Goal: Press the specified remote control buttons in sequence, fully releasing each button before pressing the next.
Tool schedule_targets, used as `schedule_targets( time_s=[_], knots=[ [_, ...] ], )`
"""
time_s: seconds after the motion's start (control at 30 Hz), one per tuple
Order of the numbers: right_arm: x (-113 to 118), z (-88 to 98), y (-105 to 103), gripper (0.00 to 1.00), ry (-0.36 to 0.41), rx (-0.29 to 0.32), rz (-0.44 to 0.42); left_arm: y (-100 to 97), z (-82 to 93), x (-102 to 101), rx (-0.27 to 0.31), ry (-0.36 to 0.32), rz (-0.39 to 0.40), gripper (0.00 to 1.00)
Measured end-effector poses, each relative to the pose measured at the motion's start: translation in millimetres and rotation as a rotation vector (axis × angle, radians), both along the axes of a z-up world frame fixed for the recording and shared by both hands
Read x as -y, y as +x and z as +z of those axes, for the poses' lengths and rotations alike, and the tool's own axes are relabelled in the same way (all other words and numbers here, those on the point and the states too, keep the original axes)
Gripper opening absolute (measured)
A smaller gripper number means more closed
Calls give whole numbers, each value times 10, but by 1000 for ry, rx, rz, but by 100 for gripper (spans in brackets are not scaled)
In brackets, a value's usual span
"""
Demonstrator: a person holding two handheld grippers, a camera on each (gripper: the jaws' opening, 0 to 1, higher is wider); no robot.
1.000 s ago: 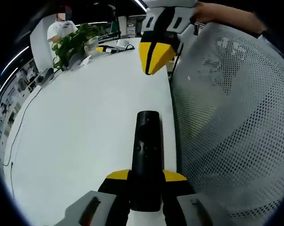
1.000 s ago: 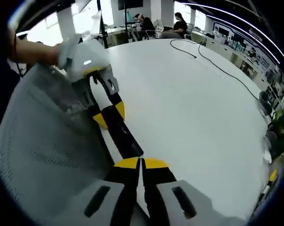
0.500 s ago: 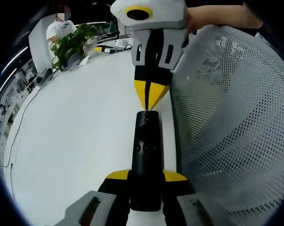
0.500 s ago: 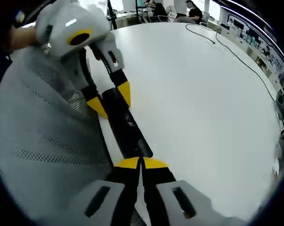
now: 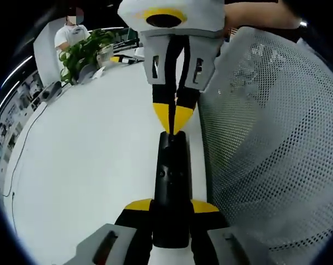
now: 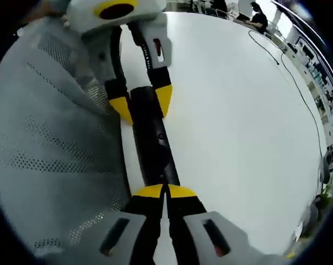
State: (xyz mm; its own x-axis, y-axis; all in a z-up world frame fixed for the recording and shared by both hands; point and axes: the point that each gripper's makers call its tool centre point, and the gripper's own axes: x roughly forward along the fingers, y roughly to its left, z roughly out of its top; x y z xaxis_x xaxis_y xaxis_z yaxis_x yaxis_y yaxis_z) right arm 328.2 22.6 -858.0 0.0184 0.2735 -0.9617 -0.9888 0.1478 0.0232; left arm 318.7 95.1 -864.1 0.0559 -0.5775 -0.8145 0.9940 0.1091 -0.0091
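Note:
A long black remote (image 5: 172,179) lies lengthwise over the white table (image 5: 95,160), near its right edge. My left gripper (image 5: 172,206) is shut on the remote's near end, one yellow fingertip on each side. My right gripper (image 5: 174,120) comes down from above with its yellow tips together, touching the remote's far end. In the right gripper view, the right gripper (image 6: 165,191) is shut with its tips on the end of the remote (image 6: 153,144). The left gripper (image 6: 141,102) clamps the other end.
A grey mesh chair back (image 5: 266,143) (image 6: 50,160) stands right against the table edge beside the remote. A potted plant (image 5: 85,51) and small items sit at the far end, near a seated person (image 5: 70,33). A black cable (image 6: 300,91) runs across the table.
My right gripper has come down from above the table to the remote's far end, its tips now touching it. The left gripper and remote have stayed put.

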Motion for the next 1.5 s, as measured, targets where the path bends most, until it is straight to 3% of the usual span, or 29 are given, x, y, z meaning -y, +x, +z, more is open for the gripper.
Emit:
schedule_targets(
  time_s=[0.07, 0.1, 0.17, 0.33, 0.53, 0.7, 1.03, 1.2, 1.3, 1.4, 1.5],
  knots=[
    [12, -5, 2, 0, -17, -21, -68, 1, 1, 4, 1, -3, -4, 24],
    [6, -7, 9, 0, -11, -18, -20, 2, 1, 4, 2, -5, -5, 24],
    [17, -6, 13, 0, 0, -37, -48, 5, -1, 4, 2, -14, -4, 24],
    [22, 6, 19, 0, 110, -63, -144, 9, -1, 7, 4, -23, -8, 24],
    [28, 19, 8, 0, 152, -25, -167, 9, -2, 11, 7, -17, -12, 24],
    [-77, 77, -6, 0, 178, -17, -145, 14, -6, 9, 5, -20, -11, 24],
    [-98, 11, 2, 0, 120, -7, -85, 14, -4, 10, 4, -25, -10, 24],
    [-113, 2, -6, 0, 80, 25, -19, 13, -3, 8, 4, -32, -12, 24],
    [-115, 5, -10, 0, 35, 72, 64, 13, -3, 9, 4, -34, -13, 24],
    [-113, -2, -6, 0, 38, 74, 55, 10, -3, 7, 3, -38, -14, 24],
    [-107, 5, 0, 0, 105, 50, -44, 9, -1, 5, 3, -44, -14, 24]
  ],
)
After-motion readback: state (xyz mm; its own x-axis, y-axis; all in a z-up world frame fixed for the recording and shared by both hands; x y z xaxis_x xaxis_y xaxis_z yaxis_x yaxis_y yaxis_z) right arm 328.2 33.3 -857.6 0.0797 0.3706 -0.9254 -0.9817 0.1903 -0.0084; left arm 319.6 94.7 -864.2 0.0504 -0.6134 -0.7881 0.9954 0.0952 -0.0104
